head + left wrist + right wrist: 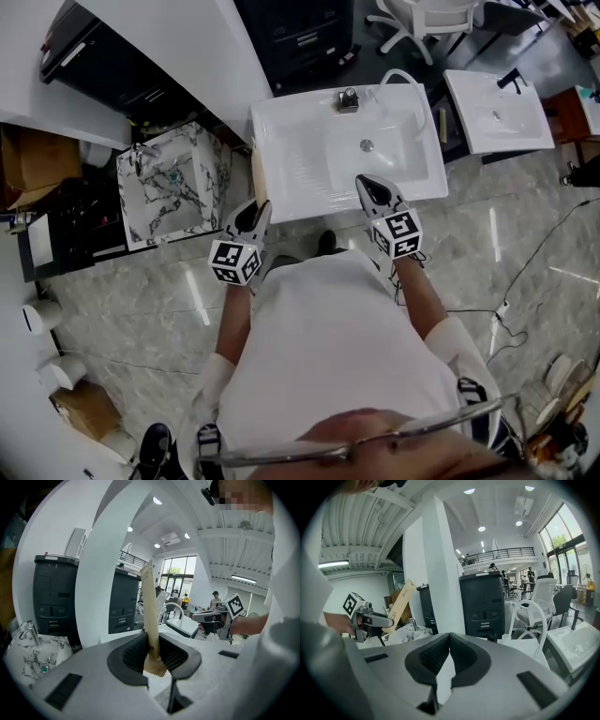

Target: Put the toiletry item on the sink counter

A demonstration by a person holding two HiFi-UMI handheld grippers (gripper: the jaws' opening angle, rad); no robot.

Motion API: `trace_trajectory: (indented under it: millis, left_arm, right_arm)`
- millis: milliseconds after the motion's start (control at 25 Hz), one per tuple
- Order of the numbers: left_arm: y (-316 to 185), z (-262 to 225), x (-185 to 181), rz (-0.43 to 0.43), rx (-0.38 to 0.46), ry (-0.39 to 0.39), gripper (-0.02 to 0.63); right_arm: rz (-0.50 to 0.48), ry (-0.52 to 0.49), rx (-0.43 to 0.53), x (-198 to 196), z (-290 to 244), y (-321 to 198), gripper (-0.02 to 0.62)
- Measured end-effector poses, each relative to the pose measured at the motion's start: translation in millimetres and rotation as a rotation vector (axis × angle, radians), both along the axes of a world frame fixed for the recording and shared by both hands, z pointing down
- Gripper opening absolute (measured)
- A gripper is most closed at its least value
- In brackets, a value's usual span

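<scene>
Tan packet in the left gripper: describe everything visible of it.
The tan packet is long, flat and narrow, seemingly kraft paper, with small dark print and a serrated lower end. It stands nearly upright, pinched near its bottom between the ribbed black pads of the left gripper; its top is free, touching nothing else.

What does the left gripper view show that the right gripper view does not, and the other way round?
Only the left gripper view: the pads of the left gripper pressing on the lower end of the paper packet. Only the right gripper view: the right gripper, jaws together, nothing between them. Both: the packet, held by the left gripper, and the marbled sink.
</scene>
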State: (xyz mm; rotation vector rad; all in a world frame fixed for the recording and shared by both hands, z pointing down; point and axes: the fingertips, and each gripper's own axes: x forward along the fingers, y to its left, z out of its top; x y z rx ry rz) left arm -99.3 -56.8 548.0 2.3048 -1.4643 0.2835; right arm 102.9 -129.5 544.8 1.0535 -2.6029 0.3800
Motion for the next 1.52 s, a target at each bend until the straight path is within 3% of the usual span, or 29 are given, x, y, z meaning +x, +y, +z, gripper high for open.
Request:
trace_trajectory:
  millis: [480,800,1240,1520]
  left_arm:
    - [-33,11,3,0.073,-0.043,-0.01,0.066]
    - [-63,20,0,0.195,-0.045,-0.007,0.066]
    - [-103,43,-12,0.33,-0.082,-0.005,0.066]
    - [-136,65,-13,0.395,-0.102,-0.071,0.066]
  right_arm:
    - [0.051,-0.021,-0.036,3,5,-11,0.006]
    - [0.18,-0.002,-0.034,11,1,-14,0.006]
    - [0.279,0.045,-0.042,-2,-3,-23,0.006]
    - [0.337,0.043,-0.085,-4,8,-32,0.006]
